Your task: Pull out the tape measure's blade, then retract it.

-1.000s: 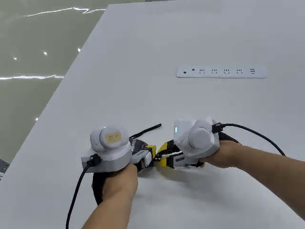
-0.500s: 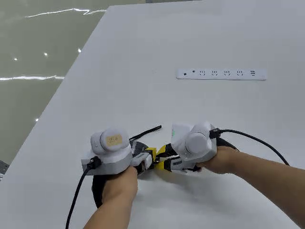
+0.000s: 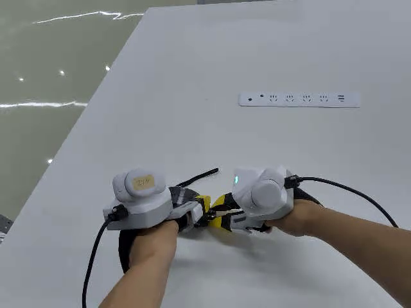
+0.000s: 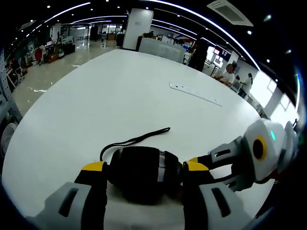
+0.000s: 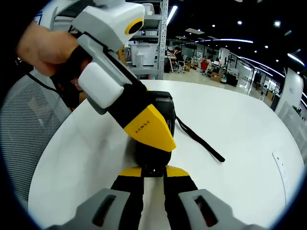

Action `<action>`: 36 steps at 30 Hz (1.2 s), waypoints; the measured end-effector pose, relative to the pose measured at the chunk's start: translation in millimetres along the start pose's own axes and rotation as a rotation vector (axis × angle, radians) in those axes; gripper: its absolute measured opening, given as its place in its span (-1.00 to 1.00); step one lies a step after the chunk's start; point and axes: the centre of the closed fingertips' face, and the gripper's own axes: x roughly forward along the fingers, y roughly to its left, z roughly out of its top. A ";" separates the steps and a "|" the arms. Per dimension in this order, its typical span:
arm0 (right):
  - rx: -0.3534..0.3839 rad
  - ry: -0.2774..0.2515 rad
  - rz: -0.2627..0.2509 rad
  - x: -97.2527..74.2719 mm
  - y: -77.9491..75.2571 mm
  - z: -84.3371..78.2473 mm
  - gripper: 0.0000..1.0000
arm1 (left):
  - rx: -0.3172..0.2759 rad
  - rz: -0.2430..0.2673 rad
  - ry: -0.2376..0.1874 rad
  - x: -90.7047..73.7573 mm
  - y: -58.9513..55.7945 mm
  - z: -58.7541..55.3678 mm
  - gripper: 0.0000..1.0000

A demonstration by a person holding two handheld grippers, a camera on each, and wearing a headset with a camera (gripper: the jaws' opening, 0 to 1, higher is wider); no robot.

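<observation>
Tape measure [image 4: 139, 178]: 1, black and round-bodied, on the white table [image 3: 192, 96] at about 6 o'clock in the head view. My left gripper [image 4: 145, 166] holds it across its sides, jaws wide around the case, 1 yellow tip on each flank. The left gripper view shows this hold squarely, while in the head view the 2 grippers cover most of the case. From the case, 1 black strap [image 4: 136, 140] runs toward 1 o'clock and lies slack on the table.

My right gripper [image 5: 154, 171] meets the case from the 3 o'clock side. Its own view gives what the other 2 do not. The jaws are drawn narrow, nearly together, pinched on a small dark part at the lower front of the case. I cannot tell whether that part is the blade's end. That view also has my left gripper coming in from 10 o'clock with 1 yellow tip laid against the case. My left hand [image 5: 45, 45] is behind it, and 1 grey mesh surface [image 5: 26, 129] sits at 9 o'clock.

In the head view I count 2 grippers, tip to tip, my right hand [image 3: 292, 215] at 3 o'clock, and 1 white power strip [image 3: 299, 99] well apart at 1 o'clock. The left gripper view adds people [image 4: 230, 72] beyond the table's far edge.
</observation>
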 end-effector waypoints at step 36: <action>0.109 0.035 -0.053 -30.3 10.8 7.4 -0.27 | 0.207 -0.150 0.030 -36.4 -6.5 -7.1 0.42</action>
